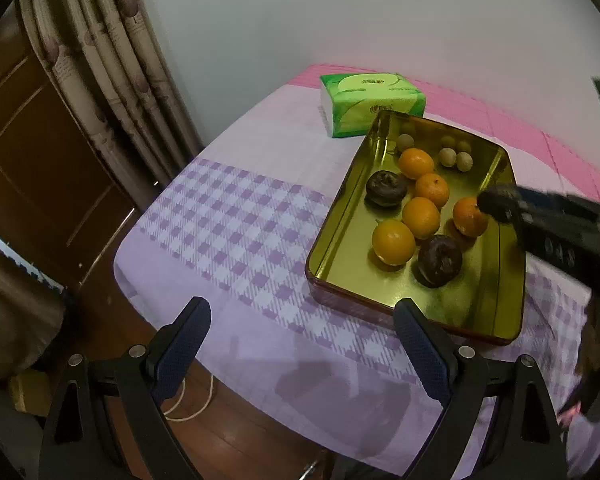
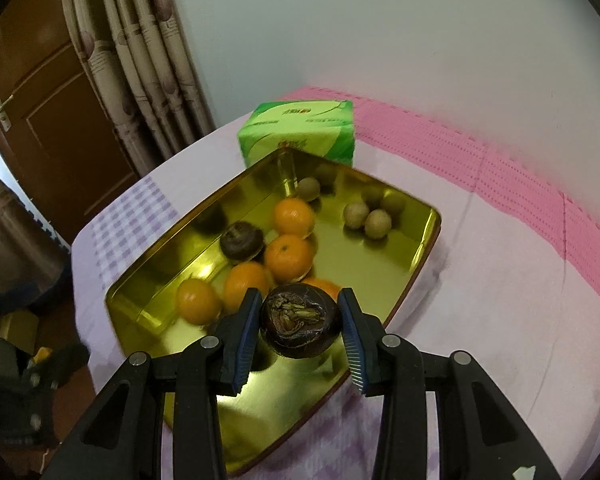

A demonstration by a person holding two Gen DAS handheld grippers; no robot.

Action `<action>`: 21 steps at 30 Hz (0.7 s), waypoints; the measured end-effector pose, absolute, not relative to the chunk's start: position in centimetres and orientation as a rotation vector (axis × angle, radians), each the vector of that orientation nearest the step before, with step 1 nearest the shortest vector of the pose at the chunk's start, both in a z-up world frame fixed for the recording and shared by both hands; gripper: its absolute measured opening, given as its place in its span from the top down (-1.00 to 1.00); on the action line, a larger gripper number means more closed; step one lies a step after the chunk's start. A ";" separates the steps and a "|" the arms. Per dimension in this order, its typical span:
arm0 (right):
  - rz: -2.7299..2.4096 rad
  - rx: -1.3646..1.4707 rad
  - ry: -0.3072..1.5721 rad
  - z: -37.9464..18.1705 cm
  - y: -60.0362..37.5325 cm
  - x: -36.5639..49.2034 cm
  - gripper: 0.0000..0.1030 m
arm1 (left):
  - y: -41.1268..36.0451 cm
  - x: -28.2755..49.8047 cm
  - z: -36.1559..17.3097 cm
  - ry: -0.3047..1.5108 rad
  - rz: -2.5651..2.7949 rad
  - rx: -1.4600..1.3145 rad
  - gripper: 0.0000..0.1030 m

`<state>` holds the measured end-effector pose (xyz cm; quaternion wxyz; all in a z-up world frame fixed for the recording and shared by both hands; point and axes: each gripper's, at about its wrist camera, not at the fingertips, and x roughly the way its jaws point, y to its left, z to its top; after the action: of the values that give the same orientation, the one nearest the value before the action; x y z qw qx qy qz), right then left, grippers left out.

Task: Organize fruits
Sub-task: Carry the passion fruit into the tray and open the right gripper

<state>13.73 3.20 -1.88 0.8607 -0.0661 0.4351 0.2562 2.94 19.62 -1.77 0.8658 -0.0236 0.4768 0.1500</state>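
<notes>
A gold metal tray point(image 1: 336, 236) point(image 2: 396, 276) sits on the checked tablecloth. It holds several oranges point(image 1: 393, 242) point(image 2: 289, 257), two dark purple mangosteens point(image 1: 385, 188) point(image 1: 439, 260) and several small tan longans point(image 1: 454, 158) point(image 2: 367, 218). My right gripper point(image 2: 300, 322) hovers low over the tray's near part, its jaws open around a dark mangosteen point(image 2: 299, 326) with small gaps on both sides. In the left wrist view the right gripper point(image 1: 496, 204) reaches in from the right. My left gripper point(image 1: 302, 332) is open and empty above the cloth before the tray.
A green tissue pack point(image 1: 370, 104) point(image 2: 298, 132) lies just behind the tray. A pink mat point(image 2: 500, 168) runs along the wall. The table edge drops at left to a wooden floor, with curtains point(image 1: 112, 60) and a brown door point(image 1: 32, 160) beyond.
</notes>
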 end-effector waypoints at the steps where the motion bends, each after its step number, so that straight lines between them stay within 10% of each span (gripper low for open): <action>1: 0.534 -0.137 0.913 -1.9 3.2 14.1 0.28 | 19.6 3.0 -1.8 0.999 0.314 -0.045 -0.80; 21: 0.484 -0.133 0.948 -4.0 4.3 19.6 0.28 | 19.7 3.3 -2.4 1.021 0.311 -0.041 -0.80</action>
<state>19.59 4.30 -4.03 0.8595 -0.0635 0.4516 0.2308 3.33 19.69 -2.42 0.8606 -0.0195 0.4868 0.1482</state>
